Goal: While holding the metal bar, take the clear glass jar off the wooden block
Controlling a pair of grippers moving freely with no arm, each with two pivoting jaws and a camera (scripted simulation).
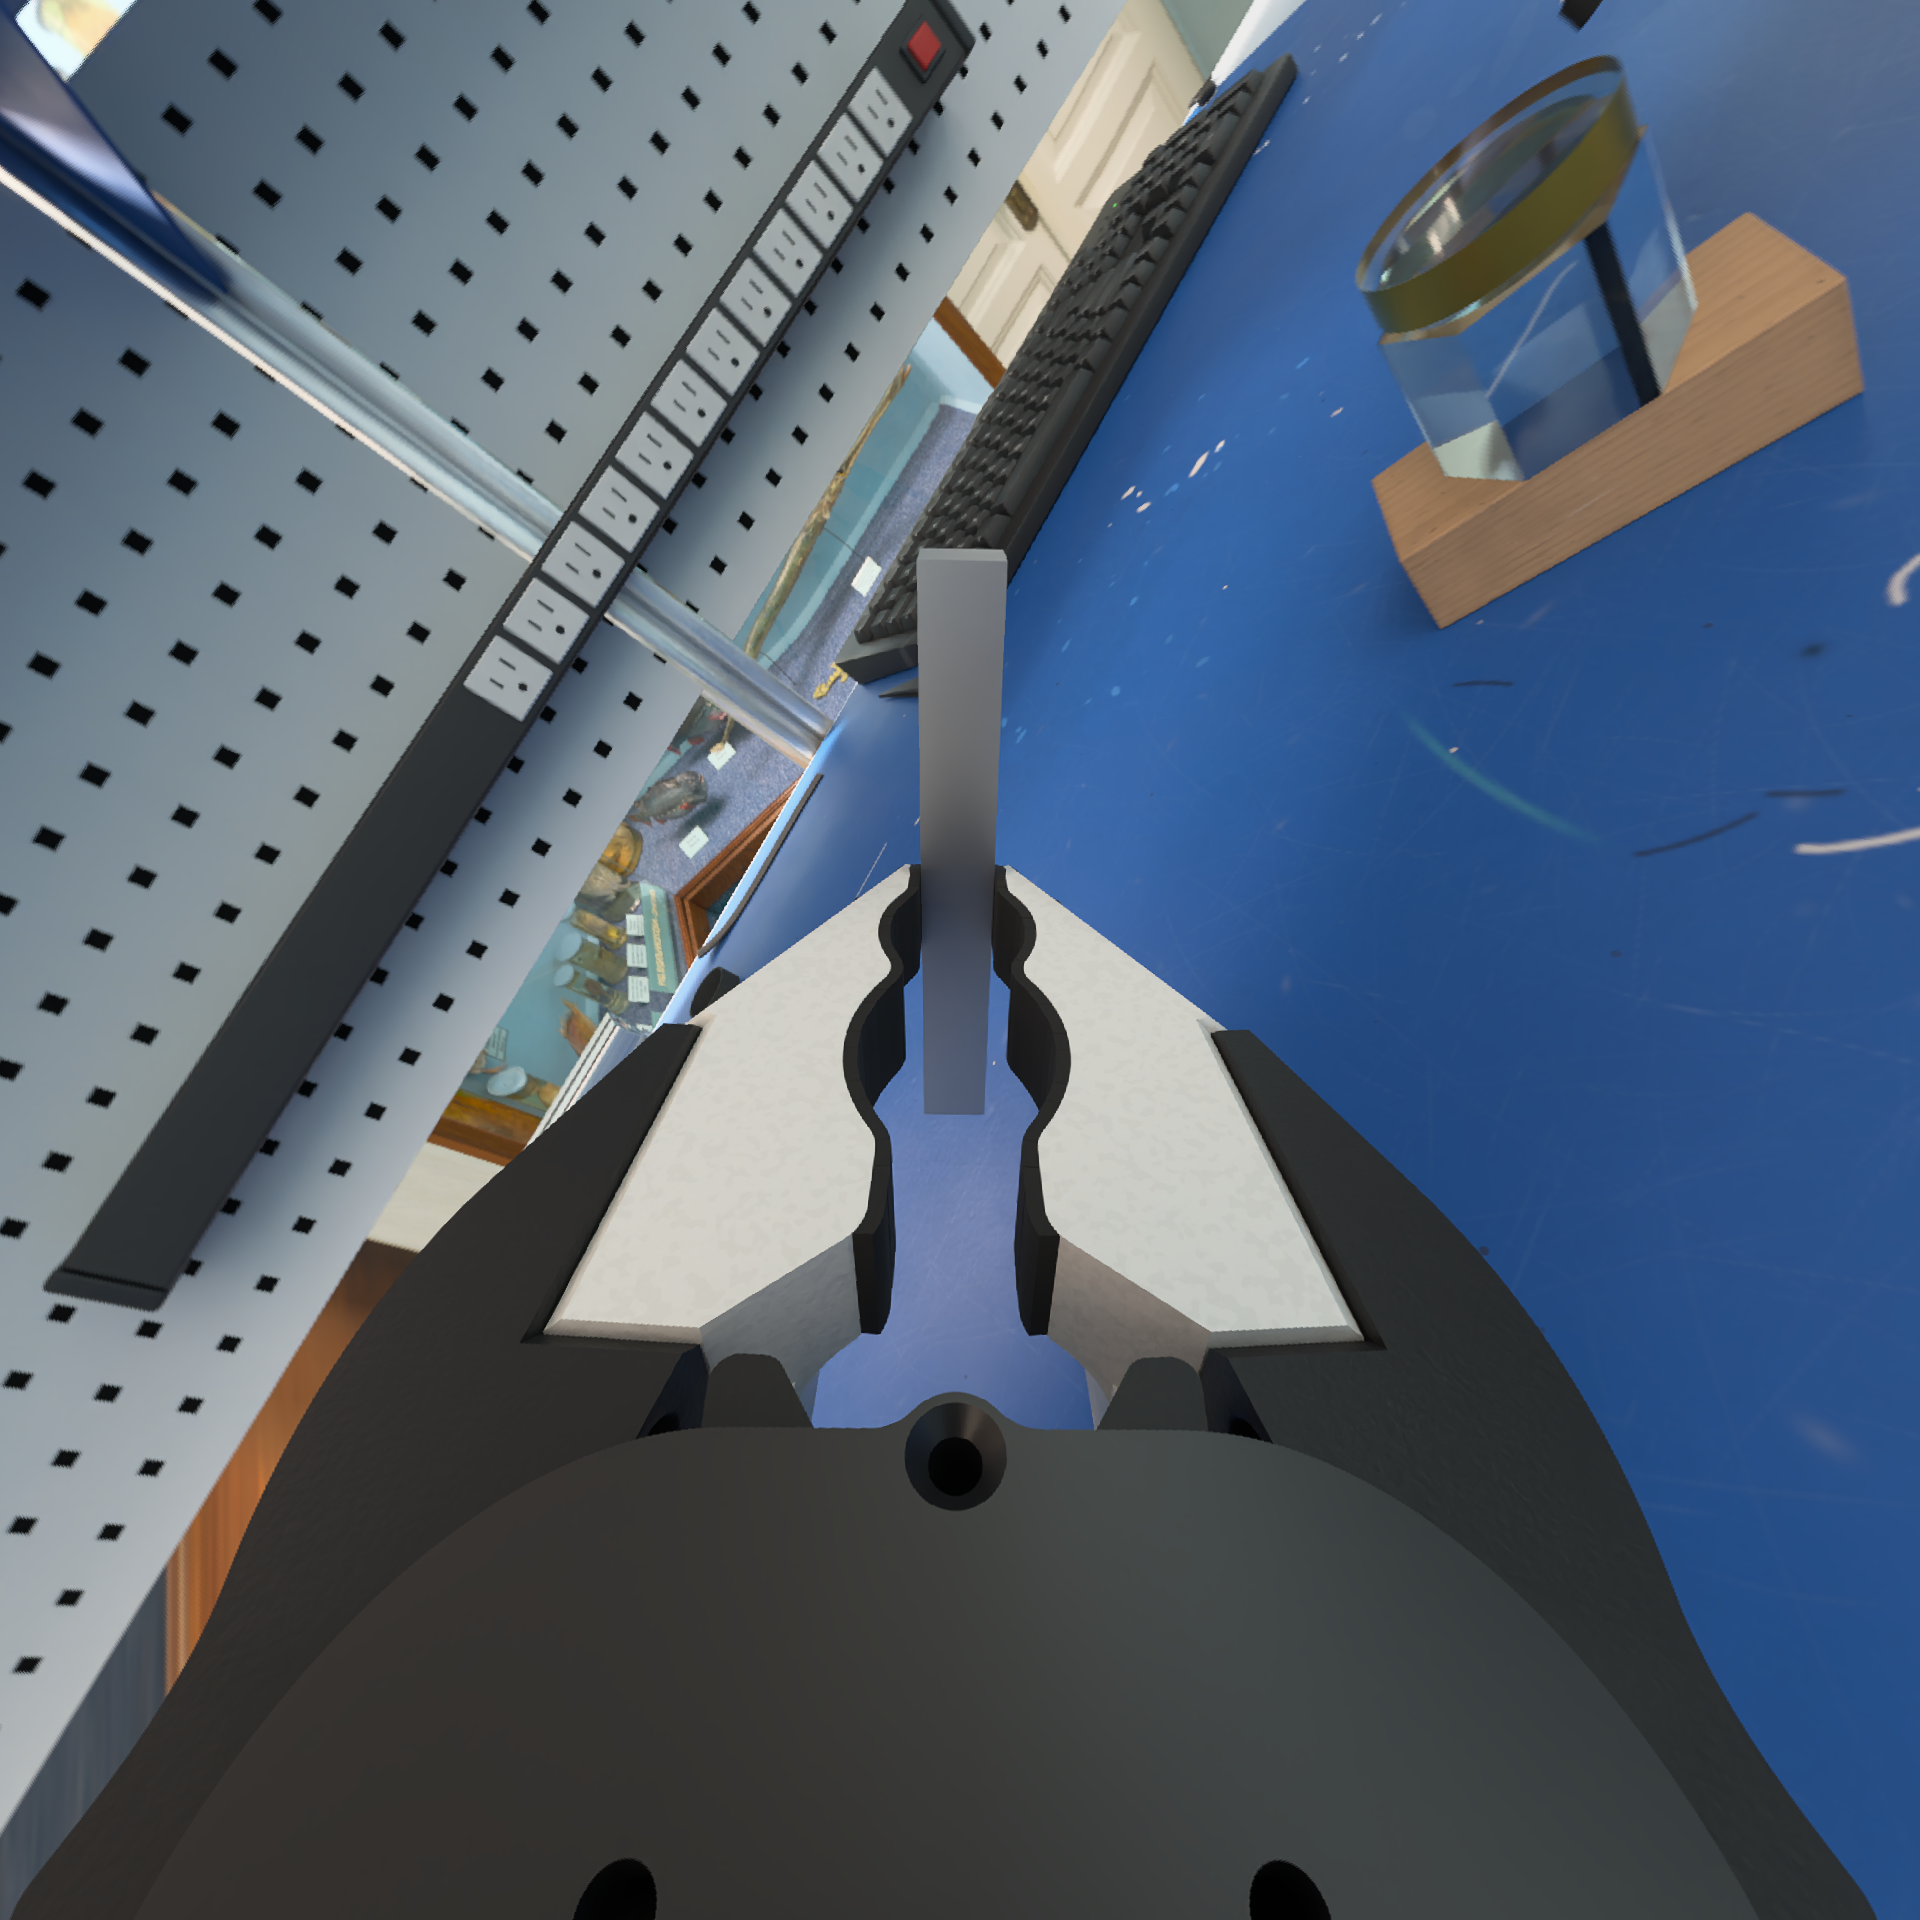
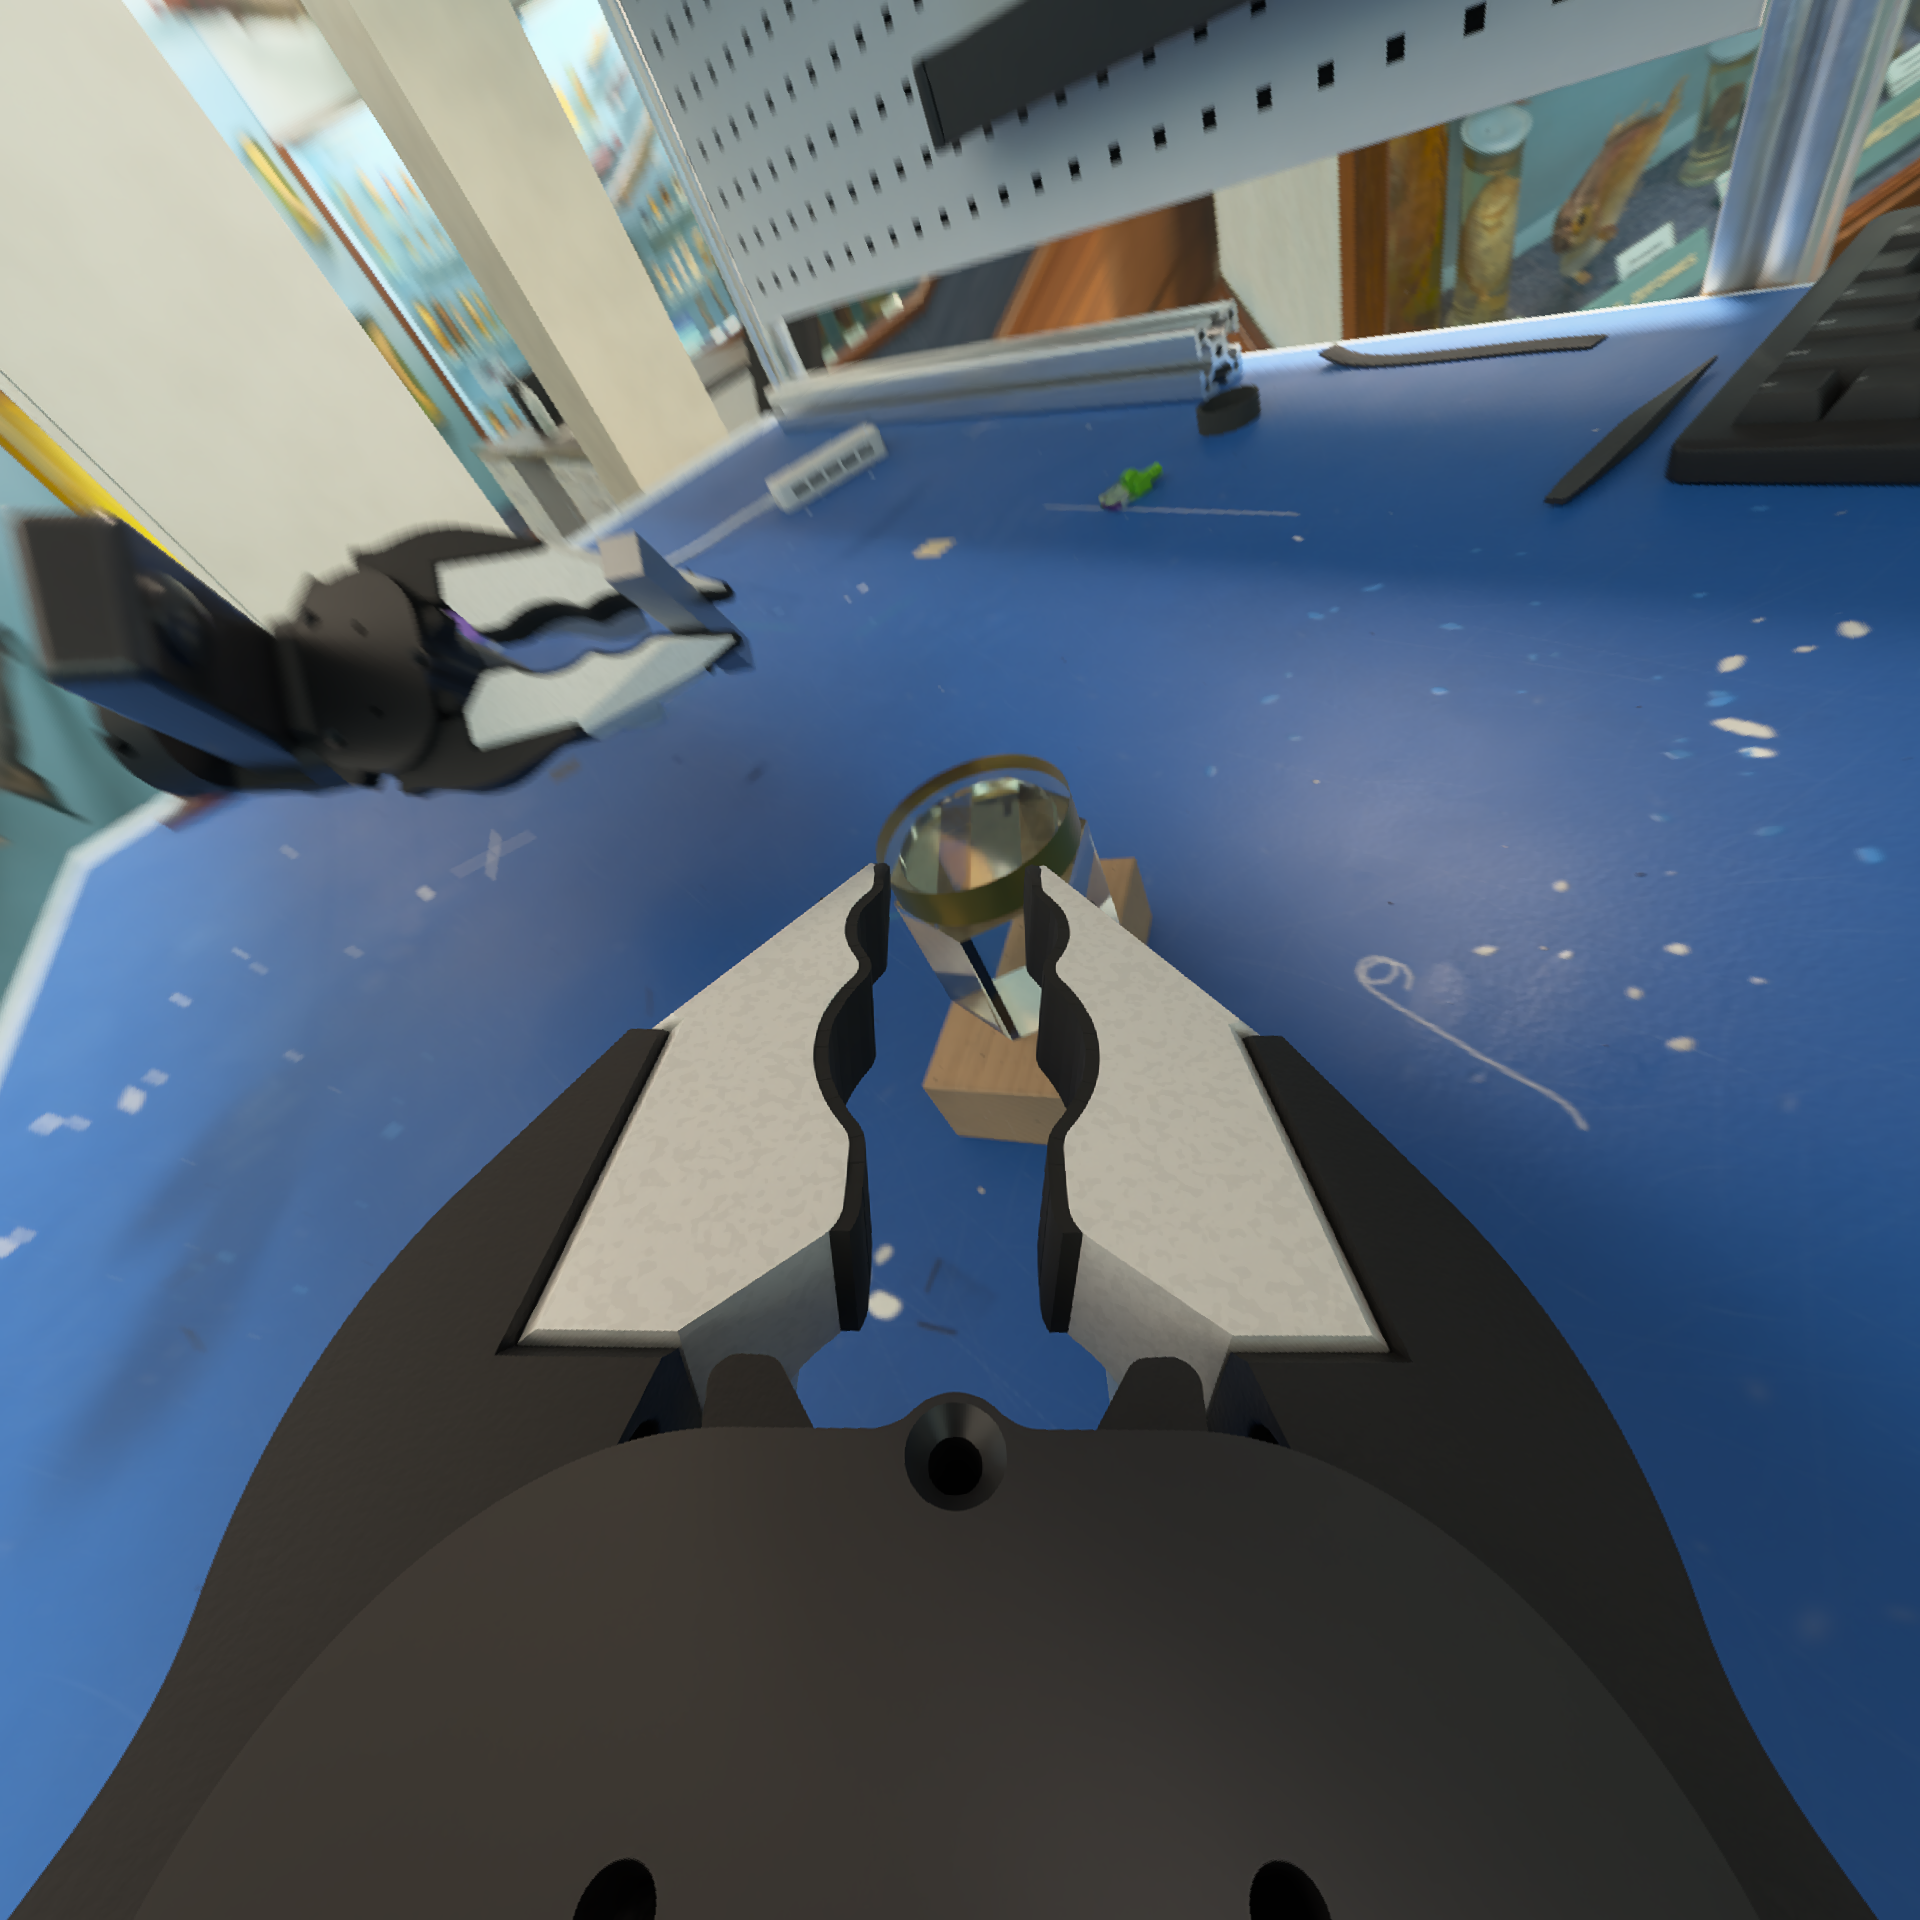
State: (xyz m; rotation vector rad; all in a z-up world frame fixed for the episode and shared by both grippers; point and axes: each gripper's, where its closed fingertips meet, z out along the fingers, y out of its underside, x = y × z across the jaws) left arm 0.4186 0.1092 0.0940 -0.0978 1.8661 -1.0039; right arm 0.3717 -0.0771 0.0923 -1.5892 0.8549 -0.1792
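On the blue table point(image 2: 1351, 727) one jar point(image 2: 982, 842) was seen upon one block point(image 2: 987, 1091). One bar point(image 1: 961, 831) was clamped by the left gripper point(image 1: 956, 883); the right gripper point(image 2: 961, 883) was held open, empty. A green scrap point(image 2: 1132, 483) was shown in the right view only.

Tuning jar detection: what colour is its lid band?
Olive-gold band on the jar; clearest in left wrist view.

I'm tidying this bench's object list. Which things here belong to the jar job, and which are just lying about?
Job:
left gripper, shut on the metal bar
right gripper, open by the clear glass jar
wooden block, jar still on it

Lying about:
black keyboard
power strip on the pegboard
green object
aluminium rail
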